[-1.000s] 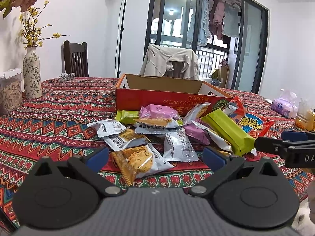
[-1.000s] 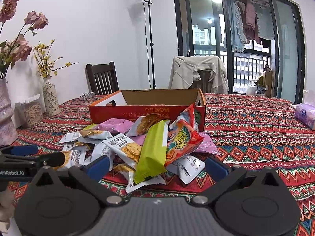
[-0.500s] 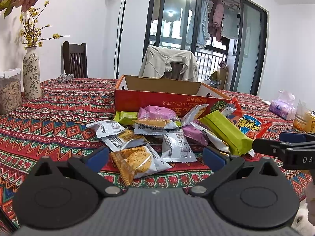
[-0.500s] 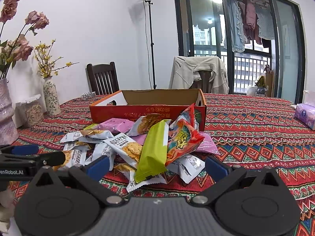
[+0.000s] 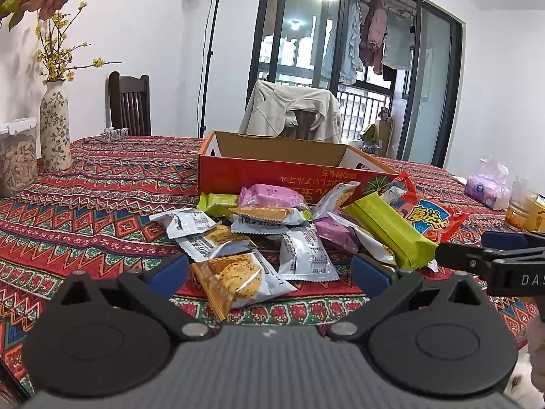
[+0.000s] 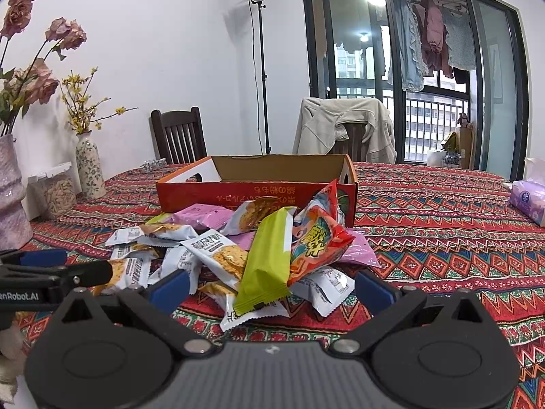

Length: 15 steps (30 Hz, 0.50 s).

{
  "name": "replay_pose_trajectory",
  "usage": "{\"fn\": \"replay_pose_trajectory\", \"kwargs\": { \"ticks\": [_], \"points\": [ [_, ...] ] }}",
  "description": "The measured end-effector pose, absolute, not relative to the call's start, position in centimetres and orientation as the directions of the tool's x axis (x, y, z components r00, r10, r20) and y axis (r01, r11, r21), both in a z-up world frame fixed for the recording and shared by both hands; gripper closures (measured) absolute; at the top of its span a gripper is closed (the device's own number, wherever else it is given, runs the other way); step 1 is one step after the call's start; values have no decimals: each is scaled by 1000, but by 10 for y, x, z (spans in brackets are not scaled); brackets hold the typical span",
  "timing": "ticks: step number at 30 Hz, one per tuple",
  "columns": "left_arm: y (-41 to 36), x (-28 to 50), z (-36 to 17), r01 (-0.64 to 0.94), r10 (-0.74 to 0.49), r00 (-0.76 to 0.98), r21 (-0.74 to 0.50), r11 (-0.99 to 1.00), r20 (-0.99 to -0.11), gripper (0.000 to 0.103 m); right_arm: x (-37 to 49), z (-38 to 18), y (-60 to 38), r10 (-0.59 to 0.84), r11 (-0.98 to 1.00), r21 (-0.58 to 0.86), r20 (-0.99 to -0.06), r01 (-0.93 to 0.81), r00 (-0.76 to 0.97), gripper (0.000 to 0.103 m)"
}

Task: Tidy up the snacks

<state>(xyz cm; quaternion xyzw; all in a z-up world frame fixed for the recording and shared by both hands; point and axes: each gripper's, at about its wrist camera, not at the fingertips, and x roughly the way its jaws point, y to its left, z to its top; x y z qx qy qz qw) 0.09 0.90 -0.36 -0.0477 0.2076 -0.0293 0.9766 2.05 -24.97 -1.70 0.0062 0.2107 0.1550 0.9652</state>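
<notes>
Snacks [image 5: 293, 238] heaped before open red box [image 5: 272, 173], both grippers agape

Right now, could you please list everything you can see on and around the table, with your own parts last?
Cardboard box: one, red-orange outside, brown inside, open, behind the snack pile.
Snack packets: a loose pile, white, pink, purple and green; exact count unclear.
Long green packet: one, on top of the pile.
Red chip bag: one, right of the green packet.
Tablecloth: one, red patterned.
Vase: one, floral white, far left.
Tissue pack: one, purple, far right.
Chairs: two, dark wood, one draped with a beige jacket.
Left gripper: blue pads, open.
Right gripper: blue pads, open.
</notes>
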Motion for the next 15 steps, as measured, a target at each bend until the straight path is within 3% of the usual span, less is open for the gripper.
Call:
{"fn": "replay_pose_trajectory", "kwargs": {
  "ticks": [11, 15],
  "points": [
    [12, 3, -6, 33, -76, 909, -111, 993, -410, 0, 21, -18, -249, 300, 952, 71, -405, -298, 864, 0],
    [15, 5, -8, 20, -66, 906, -115, 993, -417, 0, 22, -16, -248, 289, 955, 51, -383, -292, 878, 8]
  ]
}}
